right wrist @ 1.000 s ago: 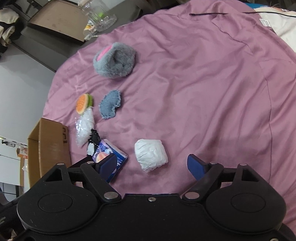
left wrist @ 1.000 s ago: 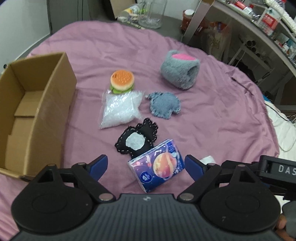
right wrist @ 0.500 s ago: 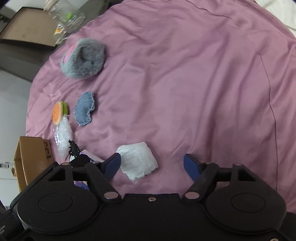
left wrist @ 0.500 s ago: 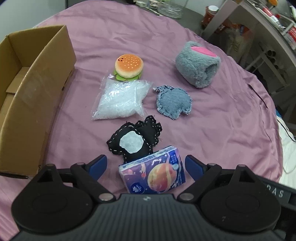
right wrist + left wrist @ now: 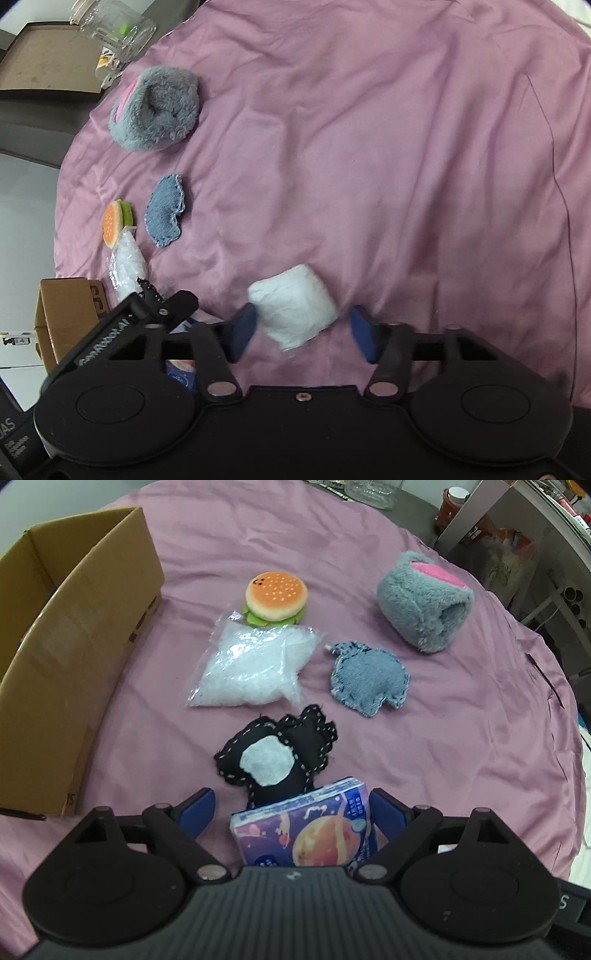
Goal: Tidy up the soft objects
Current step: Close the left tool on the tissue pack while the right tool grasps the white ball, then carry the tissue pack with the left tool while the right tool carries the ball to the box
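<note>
On the purple cloth (image 5: 461, 738), my left gripper (image 5: 291, 805) stands open astride a purple tissue pack (image 5: 306, 834) with a planet print. Its right pad sits close to the pack and its left pad stands apart. Beyond it lie a black stitched plush (image 5: 277, 757), a clear bag of white beads (image 5: 255, 668), a burger plush (image 5: 276, 594), a denim plush (image 5: 369, 677) and a grey fuzzy plush (image 5: 424, 602). My right gripper (image 5: 303, 328) is closing around a white wrapped wad (image 5: 295, 302). Its left pad is at the wad's edge, and a gap shows at the right pad.
An open cardboard box (image 5: 74, 646) stands at the left of the cloth, its near wall beside the bead bag. Glass jars (image 5: 114, 29) and shelving sit past the far edge. The cloth's right half (image 5: 424, 166) is bare fabric.
Both grippers have come down closer to the cloth and rolled. The tissue pack now sits between the left fingers. The right jaws have narrowed around the white wad.
</note>
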A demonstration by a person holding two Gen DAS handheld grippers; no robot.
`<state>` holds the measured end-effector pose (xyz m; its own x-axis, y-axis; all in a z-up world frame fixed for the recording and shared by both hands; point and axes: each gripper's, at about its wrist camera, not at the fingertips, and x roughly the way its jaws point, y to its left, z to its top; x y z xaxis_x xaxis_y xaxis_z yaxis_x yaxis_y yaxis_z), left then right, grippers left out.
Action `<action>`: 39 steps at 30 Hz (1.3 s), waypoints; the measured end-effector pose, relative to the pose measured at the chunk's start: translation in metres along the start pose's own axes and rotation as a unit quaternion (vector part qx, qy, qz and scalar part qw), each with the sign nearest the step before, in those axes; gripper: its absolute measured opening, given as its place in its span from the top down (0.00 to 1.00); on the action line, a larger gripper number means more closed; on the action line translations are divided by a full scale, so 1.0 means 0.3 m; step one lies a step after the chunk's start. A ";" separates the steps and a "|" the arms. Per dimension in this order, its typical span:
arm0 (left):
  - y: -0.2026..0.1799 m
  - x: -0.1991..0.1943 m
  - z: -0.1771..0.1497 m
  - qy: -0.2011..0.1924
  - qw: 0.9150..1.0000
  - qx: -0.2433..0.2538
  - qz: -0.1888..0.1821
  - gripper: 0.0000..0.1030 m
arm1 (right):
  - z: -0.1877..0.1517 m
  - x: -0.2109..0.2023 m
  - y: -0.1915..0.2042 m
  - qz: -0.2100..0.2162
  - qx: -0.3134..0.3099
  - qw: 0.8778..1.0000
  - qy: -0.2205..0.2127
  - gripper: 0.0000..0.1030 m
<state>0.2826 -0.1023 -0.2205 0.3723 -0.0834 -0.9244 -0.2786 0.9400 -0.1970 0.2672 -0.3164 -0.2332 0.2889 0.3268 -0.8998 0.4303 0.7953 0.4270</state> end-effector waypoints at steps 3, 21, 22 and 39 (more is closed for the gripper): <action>0.026 -0.015 -0.015 0.003 1.000 -0.016 -0.011 0.28 | -0.013 -0.017 0.009 0.001 -0.006 1.000 -0.008 0.58; 0.101 -0.266 -0.043 -0.047 0.998 0.007 -0.042 0.29 | -0.133 -0.233 0.074 0.027 -0.046 0.992 -0.114 0.60; 0.105 -0.280 -0.043 -0.050 0.998 0.009 -0.044 0.29 | -0.139 -0.244 0.078 0.030 -0.048 0.991 -0.119 0.60; 0.224 -0.516 -0.030 -0.108 0.990 0.045 -0.076 0.29 | -0.244 -0.413 0.185 0.082 -0.109 0.969 -0.208 0.60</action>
<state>0.1983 -0.0293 -0.0936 0.5873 -0.1634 -0.7927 -0.1282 0.9483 -0.2904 0.1927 -0.2755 -0.1046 0.6776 0.2590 -0.6884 0.1727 0.8537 0.4912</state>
